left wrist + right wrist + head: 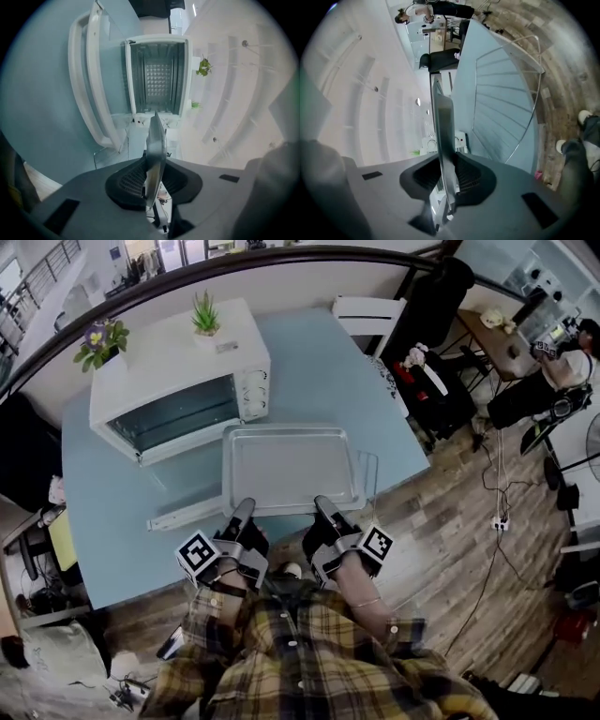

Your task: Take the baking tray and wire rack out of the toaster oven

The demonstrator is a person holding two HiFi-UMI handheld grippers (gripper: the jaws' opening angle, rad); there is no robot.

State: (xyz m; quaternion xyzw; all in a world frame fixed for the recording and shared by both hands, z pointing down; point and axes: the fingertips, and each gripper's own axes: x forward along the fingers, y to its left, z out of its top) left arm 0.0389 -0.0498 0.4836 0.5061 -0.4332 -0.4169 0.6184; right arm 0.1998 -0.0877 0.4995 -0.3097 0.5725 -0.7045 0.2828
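Tray (286, 465), flat dull metal with a raised rim, is over the blue surface (112, 493). The jaws of my left gripper (244, 510) and right gripper (323, 505) are nearly closed, each pinching its near rim.

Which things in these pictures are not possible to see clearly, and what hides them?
- Head view: the wire rack is mostly covered by the baking tray.
- Head view: the toaster oven dials are too small to read.
- Both gripper views: the tray shows edge-on, so its surface is unseen.
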